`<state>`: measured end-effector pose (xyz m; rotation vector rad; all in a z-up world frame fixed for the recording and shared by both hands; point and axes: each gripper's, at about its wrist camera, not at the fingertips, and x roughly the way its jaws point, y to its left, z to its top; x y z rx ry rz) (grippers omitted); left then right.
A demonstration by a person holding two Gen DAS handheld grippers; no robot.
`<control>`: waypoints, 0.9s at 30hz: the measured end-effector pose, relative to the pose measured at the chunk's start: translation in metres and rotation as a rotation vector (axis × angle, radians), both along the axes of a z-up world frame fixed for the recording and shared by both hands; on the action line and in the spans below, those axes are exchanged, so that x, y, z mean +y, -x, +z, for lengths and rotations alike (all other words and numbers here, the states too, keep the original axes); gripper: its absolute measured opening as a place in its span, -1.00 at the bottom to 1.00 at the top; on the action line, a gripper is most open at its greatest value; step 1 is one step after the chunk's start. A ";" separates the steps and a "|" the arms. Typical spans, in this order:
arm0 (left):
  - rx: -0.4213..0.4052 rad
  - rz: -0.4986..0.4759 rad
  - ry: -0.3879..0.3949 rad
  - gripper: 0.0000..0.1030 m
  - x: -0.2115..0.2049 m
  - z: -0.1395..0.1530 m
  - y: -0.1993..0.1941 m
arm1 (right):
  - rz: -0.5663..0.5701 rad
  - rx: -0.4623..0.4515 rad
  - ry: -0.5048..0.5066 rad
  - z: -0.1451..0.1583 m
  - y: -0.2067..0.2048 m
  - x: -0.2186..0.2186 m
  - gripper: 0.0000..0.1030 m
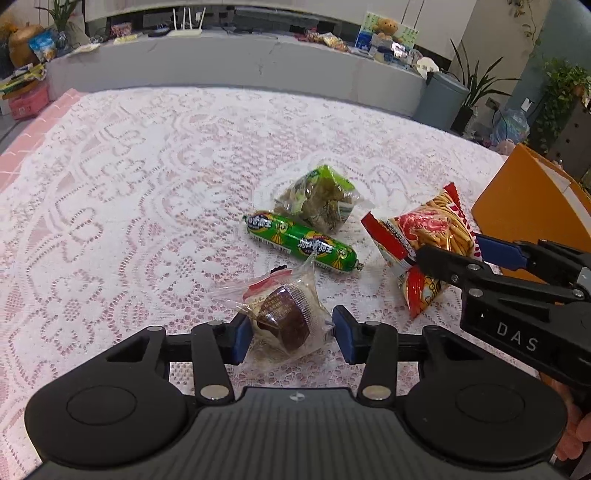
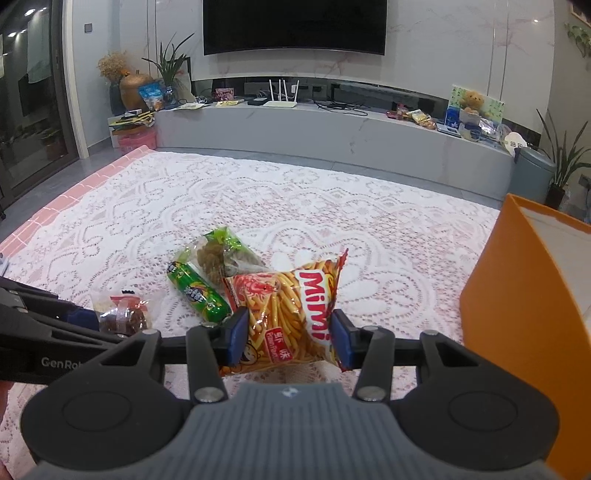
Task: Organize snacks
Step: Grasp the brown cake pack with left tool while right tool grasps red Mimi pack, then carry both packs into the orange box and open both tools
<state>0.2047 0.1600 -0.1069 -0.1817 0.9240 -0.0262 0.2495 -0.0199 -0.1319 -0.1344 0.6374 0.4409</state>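
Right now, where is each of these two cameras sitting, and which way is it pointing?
Left wrist view: sits on the left tool, looking along its fingers at a wrapped cupcake between them; the right tool enters from the right.
Right wrist view: sits on the right tool, facing the TV wall, its fingers around a Mimi chips bag; the left tool shows at the left edge.
Both share the green sausage, the lace tablecloth and the orange box.

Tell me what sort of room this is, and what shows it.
Most likely a home living room. A large television hangs on the wall above a long low media console, which carries a router and a teddy bear. Potted plants stand at the sides.
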 end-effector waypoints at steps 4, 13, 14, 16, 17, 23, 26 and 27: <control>-0.025 0.014 0.008 0.00 0.000 0.008 0.009 | -0.002 -0.020 0.009 0.007 0.010 -0.002 -0.10; -0.011 -0.004 0.003 0.00 -0.015 0.024 0.023 | 0.012 0.016 0.038 0.020 0.031 -0.011 -0.11; -0.008 -0.004 0.002 0.00 -0.017 0.026 0.025 | 0.015 0.025 0.043 0.021 0.033 -0.012 -0.11; -0.005 -0.007 -0.014 0.00 -0.025 0.031 0.031 | 0.017 0.040 0.048 0.024 0.039 -0.016 -0.11; -0.003 -0.007 -0.019 0.00 -0.028 0.034 0.033 | 0.016 0.045 0.049 0.026 0.042 -0.018 -0.11; -0.017 -0.033 -0.026 0.00 -0.047 0.063 0.044 | -0.001 0.053 0.047 0.044 0.062 -0.040 -0.12; -0.050 -0.066 -0.034 0.00 -0.061 0.083 0.047 | 0.000 0.049 0.044 0.060 0.071 -0.056 -0.12; -0.060 -0.079 -0.031 0.00 -0.066 0.089 0.047 | 0.004 0.052 0.038 0.067 0.073 -0.063 -0.12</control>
